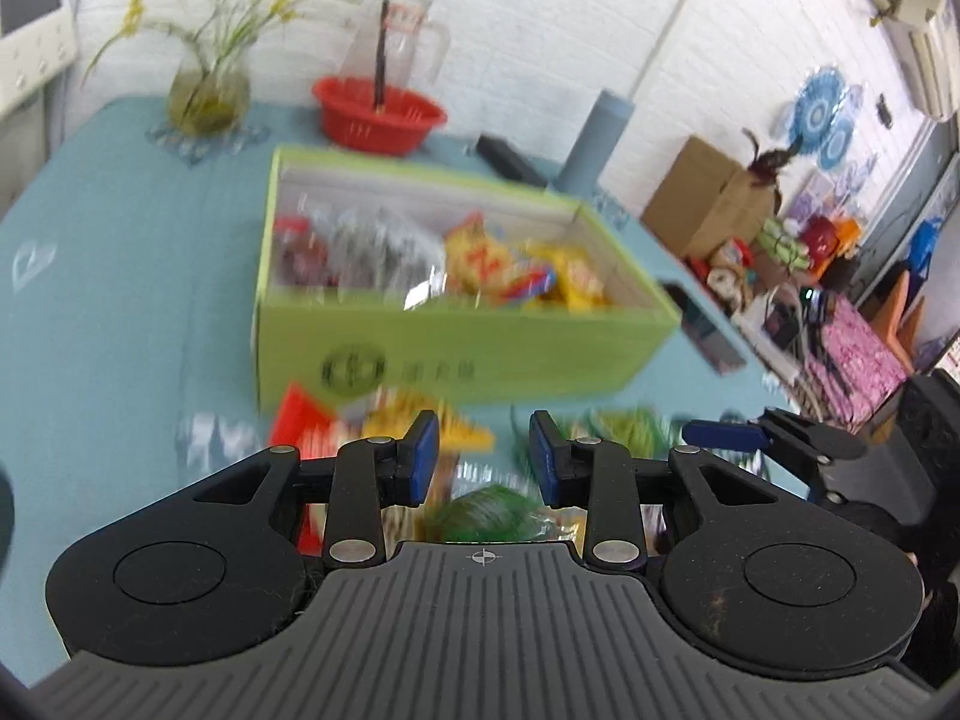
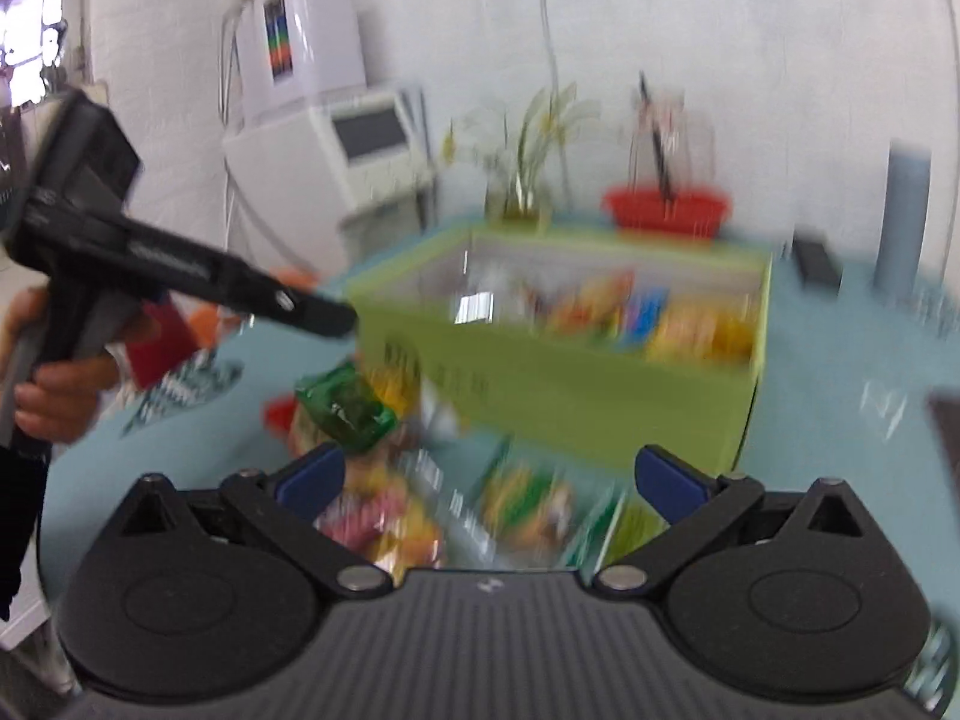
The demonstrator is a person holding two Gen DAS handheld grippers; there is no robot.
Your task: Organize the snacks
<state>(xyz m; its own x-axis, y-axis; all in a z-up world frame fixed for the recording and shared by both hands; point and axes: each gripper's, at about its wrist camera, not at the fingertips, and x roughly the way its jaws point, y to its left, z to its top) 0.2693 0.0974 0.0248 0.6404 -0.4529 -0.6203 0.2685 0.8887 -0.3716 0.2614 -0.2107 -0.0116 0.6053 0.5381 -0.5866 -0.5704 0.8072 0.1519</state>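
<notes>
A green cardboard box [image 1: 480,354] stands on the blue table, holding several snack packets [image 1: 516,270]. It also shows in the right wrist view [image 2: 576,396]. Loose snack packets lie in front of it [image 1: 312,426] [image 2: 516,504]. My left gripper [image 1: 483,459] is open above a green packet [image 1: 489,516]; nothing sits between its pads. In the right wrist view the green packet [image 2: 348,411] hangs or lies just below the left gripper's tip [image 2: 324,318]. My right gripper [image 2: 489,480] is wide open and empty above the loose packets.
A red basket [image 1: 378,114], a glass pitcher [image 1: 402,30], a plant vase [image 1: 207,93] and a grey cylinder [image 1: 597,141] stand at the table's far edge. A black item [image 1: 510,159] lies behind the box. Cartons and clutter [image 1: 714,198] fill the right side.
</notes>
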